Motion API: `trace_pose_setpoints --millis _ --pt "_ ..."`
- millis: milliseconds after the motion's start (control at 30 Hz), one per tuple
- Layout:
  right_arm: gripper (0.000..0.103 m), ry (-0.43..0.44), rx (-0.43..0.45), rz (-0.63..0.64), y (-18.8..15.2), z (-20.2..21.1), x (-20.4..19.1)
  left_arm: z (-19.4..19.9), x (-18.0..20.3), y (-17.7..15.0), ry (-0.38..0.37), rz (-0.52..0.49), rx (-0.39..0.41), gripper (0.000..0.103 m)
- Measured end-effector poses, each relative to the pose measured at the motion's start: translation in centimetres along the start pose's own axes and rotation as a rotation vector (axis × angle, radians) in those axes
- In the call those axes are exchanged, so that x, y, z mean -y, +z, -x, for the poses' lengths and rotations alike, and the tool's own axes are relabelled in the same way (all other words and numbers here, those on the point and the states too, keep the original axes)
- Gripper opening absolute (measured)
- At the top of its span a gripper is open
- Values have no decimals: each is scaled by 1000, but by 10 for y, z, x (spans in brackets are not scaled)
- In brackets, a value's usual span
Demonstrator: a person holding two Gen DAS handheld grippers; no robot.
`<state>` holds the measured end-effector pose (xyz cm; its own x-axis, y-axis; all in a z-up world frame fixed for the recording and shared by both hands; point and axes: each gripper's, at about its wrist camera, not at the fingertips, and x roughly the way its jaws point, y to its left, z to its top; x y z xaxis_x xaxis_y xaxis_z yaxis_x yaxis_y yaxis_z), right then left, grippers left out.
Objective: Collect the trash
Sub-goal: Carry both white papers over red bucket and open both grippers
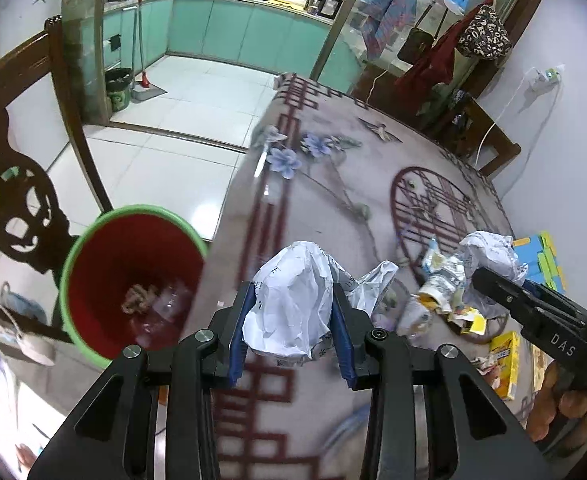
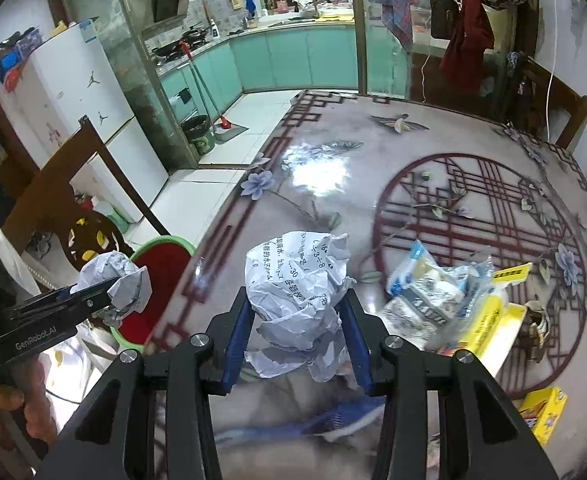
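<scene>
My left gripper is shut on a crumpled white paper ball, held above the table edge just right of a red bin with a green rim; this gripper and its ball also show in the right wrist view, over the bin. My right gripper is shut on a second crumpled printed paper ball above the table. The right gripper also shows at the right in the left wrist view, with its paper.
The bin holds some scraps and clear plastic. A pile of wrappers and plastic bags lies on the patterned table. Yellow boxes sit at the table's right. A dark wooden chair stands left of the bin.
</scene>
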<state>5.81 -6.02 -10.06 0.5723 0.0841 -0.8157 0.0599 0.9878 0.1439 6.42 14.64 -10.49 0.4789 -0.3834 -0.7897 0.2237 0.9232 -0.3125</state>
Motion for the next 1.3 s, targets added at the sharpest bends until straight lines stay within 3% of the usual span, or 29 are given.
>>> trace_pose_setpoints --millis 400,933,1300 --pt "42 -33 8 1 13 -16 -60 8 -56 14 47 -24 7 35" --pt "42 19 -8 65 22 -39 -136 10 -104 21 59 0 6 35" --pt "42 93 -79 86 29 -81 -166 -13 -139 23 119 45 -57 36"
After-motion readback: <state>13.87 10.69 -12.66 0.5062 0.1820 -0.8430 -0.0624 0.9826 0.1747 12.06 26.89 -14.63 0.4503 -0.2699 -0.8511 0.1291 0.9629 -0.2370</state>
